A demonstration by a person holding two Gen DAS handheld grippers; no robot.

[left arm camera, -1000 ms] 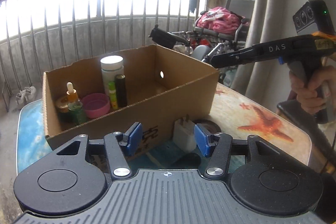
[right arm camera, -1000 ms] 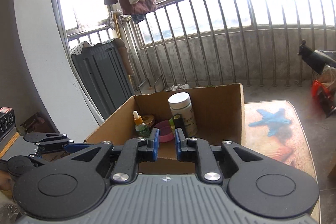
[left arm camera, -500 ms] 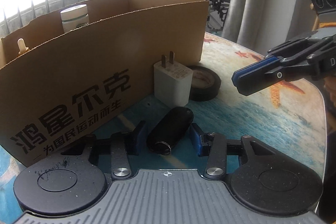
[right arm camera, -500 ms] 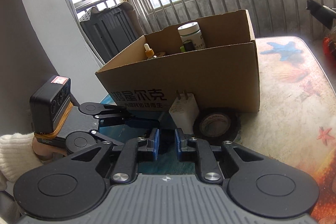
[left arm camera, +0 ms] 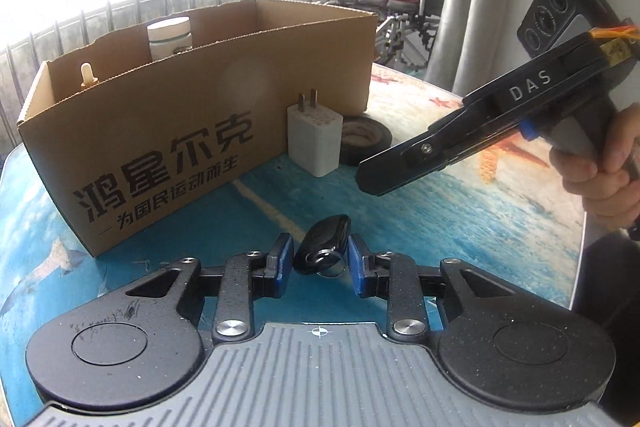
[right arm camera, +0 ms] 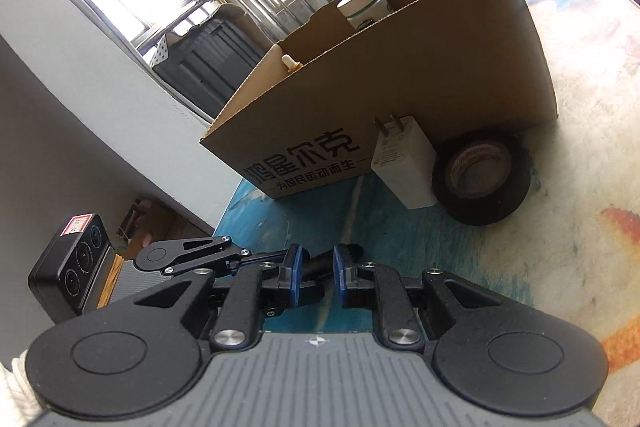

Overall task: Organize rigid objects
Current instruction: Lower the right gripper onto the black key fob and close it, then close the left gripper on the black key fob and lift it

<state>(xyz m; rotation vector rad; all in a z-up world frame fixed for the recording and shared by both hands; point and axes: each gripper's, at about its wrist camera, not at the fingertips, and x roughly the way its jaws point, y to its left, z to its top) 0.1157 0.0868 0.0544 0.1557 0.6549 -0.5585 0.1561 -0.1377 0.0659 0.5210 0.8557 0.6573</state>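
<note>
left wrist view: the left gripper (left arm camera: pixel 320 259) sits low over the table (left arm camera: pixel 460 219), and the black key fob (left arm camera: pixel 323 243) lies right between its 2 blue pads (left arm camera: pixel 282 259), its ring end nearest the camera and its long axis running away along the fingers, leaning a little to the right. the jaws have just been closing on it and now stand narrow; a sliver of gap seems to remain on the left side, so i cannot tell whether the pads press it yet. ahead of the fingertips stand the white charger (left arm camera: pixel 314 139) and the black tape roll (left arm camera: pixel 364 141), both just beside the front wall of the cardboard box (left arm camera: pixel 168 155). the right gripper (left arm camera: pixel 372 175) hangs ahead and to the right, above the table, well clear of the fob. right wrist view: the right gripper (right arm camera: pixel 316 267) has its jaws nearly together with nothing gripped; past its tips lie the left gripper's fingers (right arm camera: pixel 224 259) and a dark shape that is probably the fob. the left hand is plainly nearer, and the lift into the box likely follows once the grip firms.
</note>
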